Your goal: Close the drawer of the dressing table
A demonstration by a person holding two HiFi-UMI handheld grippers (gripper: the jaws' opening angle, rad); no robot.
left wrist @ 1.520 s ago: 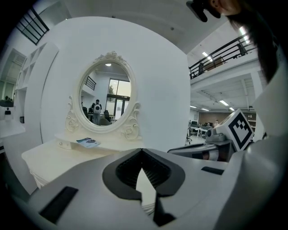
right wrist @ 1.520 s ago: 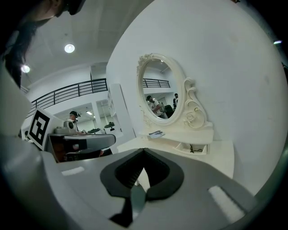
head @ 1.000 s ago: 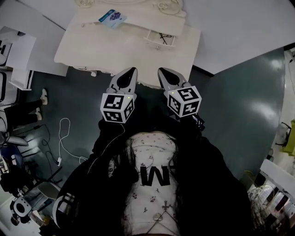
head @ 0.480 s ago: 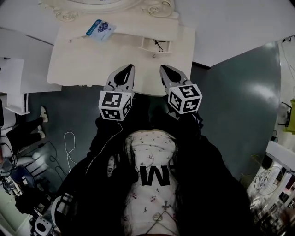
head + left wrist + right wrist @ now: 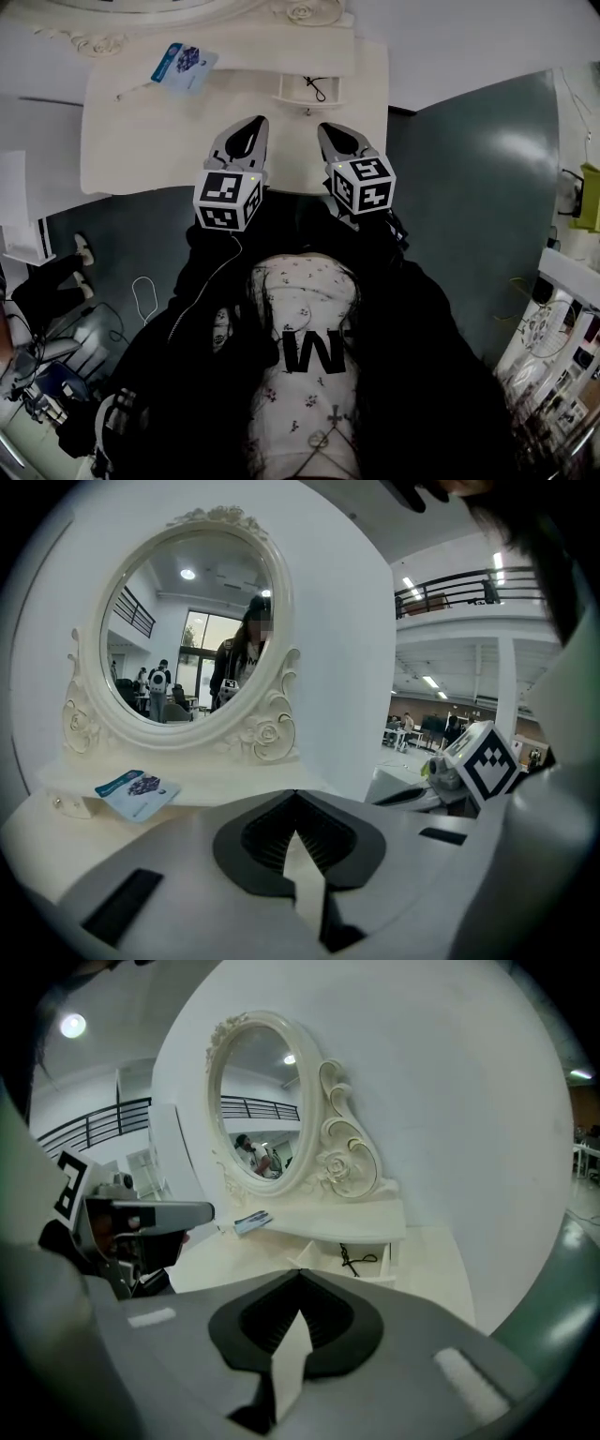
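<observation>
Head view: dark teal floor (image 5: 469, 187); the cream dressing table top (image 5: 169, 141) carries a small open white drawer (image 5: 314, 89), ahead of both tools. Left gripper view: left gripper (image 5: 296, 797) pressed together, empty, tilted down. Right gripper view: right gripper (image 5: 300, 1275) likewise closed on nothing and facing the drawer — I read it as a blunt pusher.

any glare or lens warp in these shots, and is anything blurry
Head view: strong fisheye bend, the dressing table looks bowed, and a soft glare patch sits on the green floor. Left gripper view: dark rounded corners, mirror sharp. Right gripper view: wall bulges, open drawer in focus.
</observation>
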